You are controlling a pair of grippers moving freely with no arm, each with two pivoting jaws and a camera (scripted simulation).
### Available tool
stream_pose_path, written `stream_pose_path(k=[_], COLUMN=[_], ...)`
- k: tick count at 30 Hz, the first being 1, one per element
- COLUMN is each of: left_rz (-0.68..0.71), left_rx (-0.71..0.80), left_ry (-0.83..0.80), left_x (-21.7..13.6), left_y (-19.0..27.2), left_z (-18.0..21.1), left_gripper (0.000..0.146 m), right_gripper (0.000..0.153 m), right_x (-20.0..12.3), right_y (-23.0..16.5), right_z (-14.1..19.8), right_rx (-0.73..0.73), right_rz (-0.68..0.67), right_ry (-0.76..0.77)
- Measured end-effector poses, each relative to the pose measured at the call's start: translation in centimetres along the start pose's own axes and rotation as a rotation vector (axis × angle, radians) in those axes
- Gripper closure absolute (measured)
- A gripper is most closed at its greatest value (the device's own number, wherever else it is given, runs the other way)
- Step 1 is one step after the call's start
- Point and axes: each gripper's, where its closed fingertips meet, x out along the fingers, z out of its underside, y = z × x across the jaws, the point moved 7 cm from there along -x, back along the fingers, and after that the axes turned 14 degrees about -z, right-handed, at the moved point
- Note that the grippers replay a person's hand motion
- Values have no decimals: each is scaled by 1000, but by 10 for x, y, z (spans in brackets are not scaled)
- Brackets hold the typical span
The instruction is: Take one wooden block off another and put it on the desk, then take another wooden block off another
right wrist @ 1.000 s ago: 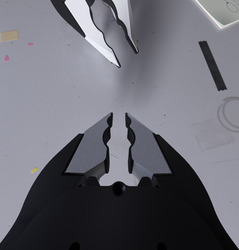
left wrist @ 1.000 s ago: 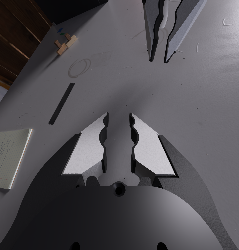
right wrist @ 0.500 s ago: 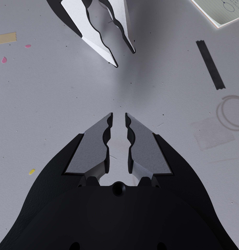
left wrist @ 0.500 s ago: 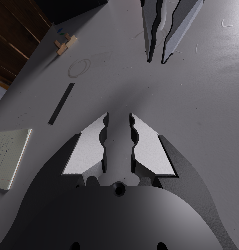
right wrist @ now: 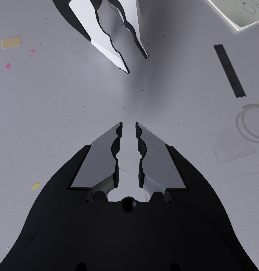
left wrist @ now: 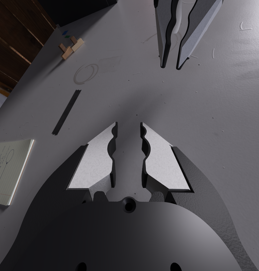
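Note:
A small pile of wooden blocks (left wrist: 70,47) sits far off near the desk's left edge in the left wrist view, pale blocks resting on darker ones. It does not show in the right wrist view. My left gripper (left wrist: 129,123) is open and empty above the bare grey desk (left wrist: 213,132), far from the blocks. My right gripper (right wrist: 129,123) is empty, its jaws a narrow gap apart. The two grippers face each other: the right gripper (left wrist: 171,67) shows at the top of the left wrist view, and the left gripper (right wrist: 137,65) at the top of the right wrist view.
A lined notepad (left wrist: 10,168) lies at the left, also in the right wrist view (right wrist: 243,11). A black tape strip (left wrist: 67,112) and a ring stain (left wrist: 85,74) mark the desk. A dark box (left wrist: 81,10) stands beyond the blocks. Dark wood (left wrist: 16,36) lies past the desk edge.
Both grippers have drifted only slightly. The jaw gaps are the same, and the blocks have not moved.

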Motion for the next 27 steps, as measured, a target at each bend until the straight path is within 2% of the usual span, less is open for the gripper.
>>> stream_pose_path(k=[27], left_rz=[-2], left_rx=[5], left_ry=[-9], left_x=[1], left_y=[0], left_z=[0], left_gripper=[116], right_gripper=[135], right_x=[-8], right_y=[-4], right_z=[-5], right_rx=[2], right_rz=[-12], right_ry=[38])
